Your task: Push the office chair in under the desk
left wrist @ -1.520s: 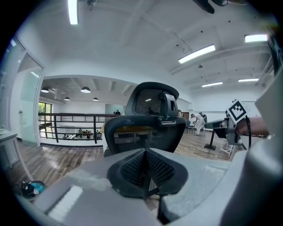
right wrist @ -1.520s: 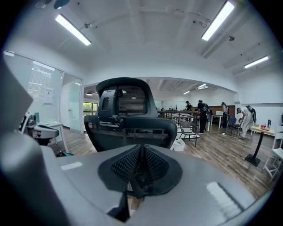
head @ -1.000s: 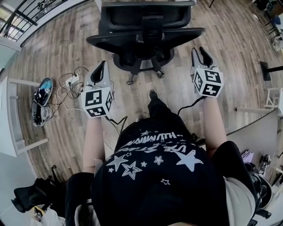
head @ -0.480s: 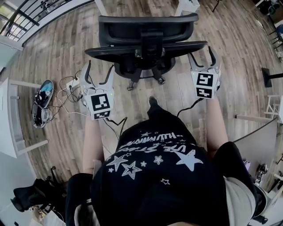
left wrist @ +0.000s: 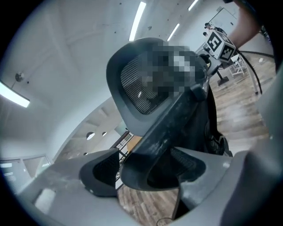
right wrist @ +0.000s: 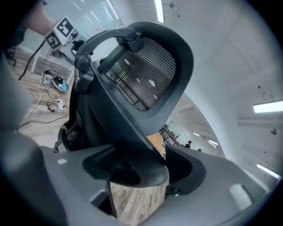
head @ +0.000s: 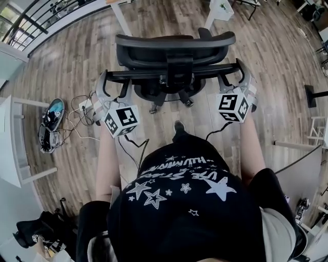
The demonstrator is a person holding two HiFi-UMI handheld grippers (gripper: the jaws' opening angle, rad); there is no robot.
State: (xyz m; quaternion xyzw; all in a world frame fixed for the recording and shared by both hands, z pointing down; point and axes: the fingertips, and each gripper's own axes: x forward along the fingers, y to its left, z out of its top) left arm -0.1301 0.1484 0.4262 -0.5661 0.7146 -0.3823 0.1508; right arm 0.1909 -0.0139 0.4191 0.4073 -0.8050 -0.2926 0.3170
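Observation:
The black mesh office chair (head: 174,48) stands with its back toward me, and the white legs of the desk (head: 218,7) rise just beyond it. My left gripper (head: 114,82) straddles the left end of the chair's rear crossbar (left wrist: 163,132). Its jaws are opening, with a gap beside the bar. My right gripper (head: 231,74) straddles the bar's right end. Its jaws are closing around the backrest's edge (right wrist: 132,145), with space still showing at one pad. From the gripper views, the left gripper (left wrist: 143,170) and the right gripper (right wrist: 146,170) both look up along the backrest.
Shoes (head: 51,117) and a tangle of cables (head: 82,100) lie on the wooden floor to the left. A white table (head: 10,143) stands at the far left and a grey partition (head: 302,158) at the right. My foot (head: 178,125) is behind the chair's base.
Both grippers went forward from behind the chair to its rear crossbar, and their jaws spread from shut to wide. The chair now sits farther up, nearer the desk legs.

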